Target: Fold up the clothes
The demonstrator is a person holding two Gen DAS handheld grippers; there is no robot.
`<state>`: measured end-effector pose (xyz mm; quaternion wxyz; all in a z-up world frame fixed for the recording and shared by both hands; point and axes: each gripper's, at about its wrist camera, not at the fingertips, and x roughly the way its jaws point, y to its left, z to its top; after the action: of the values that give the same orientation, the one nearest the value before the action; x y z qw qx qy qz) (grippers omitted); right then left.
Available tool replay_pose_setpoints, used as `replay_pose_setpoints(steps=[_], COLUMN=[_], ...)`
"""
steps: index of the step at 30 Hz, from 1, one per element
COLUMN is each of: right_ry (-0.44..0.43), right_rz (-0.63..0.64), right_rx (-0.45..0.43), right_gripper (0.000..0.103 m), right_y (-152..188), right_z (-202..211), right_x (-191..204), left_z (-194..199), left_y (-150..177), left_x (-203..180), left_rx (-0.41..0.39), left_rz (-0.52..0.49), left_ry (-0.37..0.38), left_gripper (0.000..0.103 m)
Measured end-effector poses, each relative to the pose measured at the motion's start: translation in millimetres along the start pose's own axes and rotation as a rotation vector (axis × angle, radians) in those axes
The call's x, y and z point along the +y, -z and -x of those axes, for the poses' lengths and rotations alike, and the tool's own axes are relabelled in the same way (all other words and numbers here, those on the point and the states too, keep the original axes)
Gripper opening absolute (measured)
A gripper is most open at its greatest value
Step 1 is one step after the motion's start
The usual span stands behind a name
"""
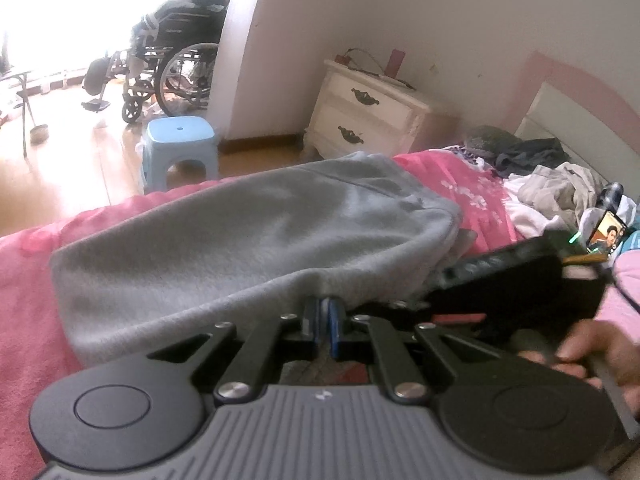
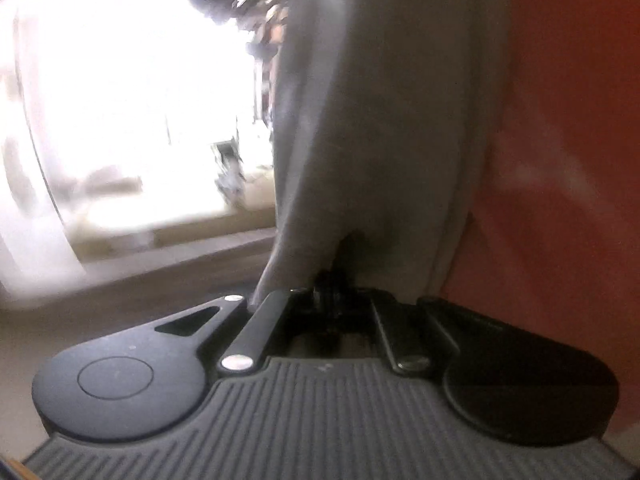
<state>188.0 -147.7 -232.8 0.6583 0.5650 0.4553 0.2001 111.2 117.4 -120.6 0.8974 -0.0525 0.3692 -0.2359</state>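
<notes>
A grey fleece garment (image 1: 248, 236) lies across a pink bed cover (image 1: 28, 312). My left gripper (image 1: 323, 304) is shut on the garment's near edge, and the cloth bunches into its blue-padded fingertips. The body of the other gripper (image 1: 520, 280) shows just to its right, with a hand (image 1: 596, 356) on it. In the blurred, rolled right wrist view the same grey garment (image 2: 384, 128) rises in front, and my right gripper (image 2: 340, 276) is shut on a fold of it. The pink cover (image 2: 568, 160) fills that view's right side.
A pile of loose clothes (image 1: 560, 188) and a lit phone (image 1: 608, 236) lie at the bed's far right. Beyond the bed stand a blue plastic stool (image 1: 180, 140), a white nightstand (image 1: 368, 112) and a wheelchair (image 1: 172, 64) on a wooden floor.
</notes>
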Motion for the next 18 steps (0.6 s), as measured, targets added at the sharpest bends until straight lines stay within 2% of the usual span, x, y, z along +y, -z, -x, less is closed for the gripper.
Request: replay_pose_setpoints(steps=[3, 5, 7, 9, 11, 13, 15, 18], right_ry=[0.134, 0.226, 0.275, 0.32, 0.327, 0.326, 0.307, 0.268], right_rz=[0.405, 0.687, 0.833, 0.957, 1.032, 1.047, 1.03, 0.918], right_rx=[0.097, 0.152, 0.175, 0.146, 0.121, 0.117, 0.092, 0.068], right_gripper=[0.002, 0.002, 0.002, 0.002, 0.002, 0.002, 0.0, 0.0], right_y=[12, 34, 46, 65, 68, 55, 38, 27], right_z=[-2, -15, -28, -49, -66, -57, -52, -45], right_x=[41, 61, 68, 71, 71, 55, 35, 34], left_z=[-1, -1, 1, 2, 1, 0, -2, -5], left_y=[1, 0, -1, -1, 1, 4, 7, 11], left_x=[1, 3, 3, 3, 2, 2, 2, 4], left_rx=[0.0, -0.002, -0.004, -0.004, 0.0, 0.006, 0.013, 0.02], left_rz=[0.002, 0.011, 0.017, 0.018, 0.014, 0.018, 0.021, 0.021], left_ry=[0.006, 0.01, 0.018, 0.028, 0.034, 0.038, 0.038, 0.03], left_gripper=[0.006, 0.006, 0.006, 0.006, 0.006, 0.006, 0.006, 0.006])
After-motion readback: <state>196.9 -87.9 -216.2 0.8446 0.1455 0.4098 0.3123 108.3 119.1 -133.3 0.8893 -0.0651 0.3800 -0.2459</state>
